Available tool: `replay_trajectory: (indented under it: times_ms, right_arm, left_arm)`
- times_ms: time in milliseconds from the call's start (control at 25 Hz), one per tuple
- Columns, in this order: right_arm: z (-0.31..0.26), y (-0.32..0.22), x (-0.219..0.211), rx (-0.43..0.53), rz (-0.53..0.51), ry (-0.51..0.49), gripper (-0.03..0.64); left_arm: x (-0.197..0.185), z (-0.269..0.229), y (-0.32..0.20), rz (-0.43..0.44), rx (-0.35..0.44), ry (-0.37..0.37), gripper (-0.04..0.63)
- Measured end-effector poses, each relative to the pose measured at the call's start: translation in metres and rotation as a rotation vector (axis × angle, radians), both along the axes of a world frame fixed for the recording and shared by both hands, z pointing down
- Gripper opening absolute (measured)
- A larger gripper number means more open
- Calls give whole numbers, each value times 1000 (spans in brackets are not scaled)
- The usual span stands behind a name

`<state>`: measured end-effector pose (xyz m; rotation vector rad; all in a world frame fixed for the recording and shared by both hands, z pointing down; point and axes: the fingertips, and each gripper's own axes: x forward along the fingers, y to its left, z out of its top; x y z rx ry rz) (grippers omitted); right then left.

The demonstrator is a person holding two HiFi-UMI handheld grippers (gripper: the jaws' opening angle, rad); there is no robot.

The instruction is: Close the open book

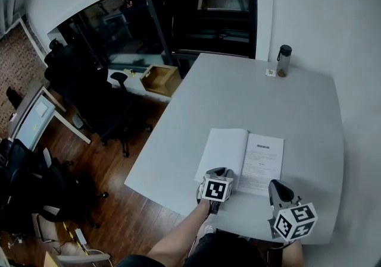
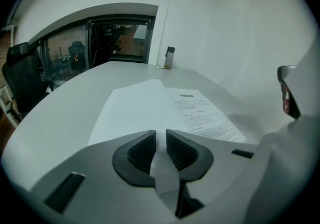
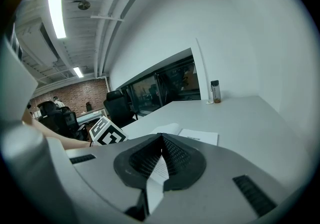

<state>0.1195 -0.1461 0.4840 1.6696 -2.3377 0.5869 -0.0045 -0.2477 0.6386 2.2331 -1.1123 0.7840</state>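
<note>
Your left gripper [image 1: 219,172] is down at the near edge of the open white paper book [image 1: 231,148]. It sits at the blank left page. In the left gripper view its jaws stand just a little bit apart, with a thin gap between the dark ribbed pads [image 2: 142,149]. You can see the white of the page through that gap. I cannot tell if the page edge is in there, and the pads do not look like they squeeze it.

Your right gripper [image 1: 277,185] is just past the near right corner of the book, by the page with the printed lines. In the right gripper view its jaws come together at the tips. Nothing sits between them.

The book lies flat and open on the pale grey table [image 1: 280,111], close to the edge near you. Both pages face up.

A clear bottle with a dark lid [image 1: 284,60] stands far away at the back of the table.
</note>
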Motion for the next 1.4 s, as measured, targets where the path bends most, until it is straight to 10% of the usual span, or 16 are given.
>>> replay_trajectory:
  times_ms: [880,1120,1400]
  right_arm:
    - [-9,16,26,13,84,-6,3]
    - [-10,9,9,17,50,-18,3]
    - [-5,-3,-21,8,-21,-25,3]
  left_arm:
    - [130,-113,61,368,163,216,40]
    - [101,-154,38,311,280,206,40]
    - [22,-104,6,128,199,103,41]
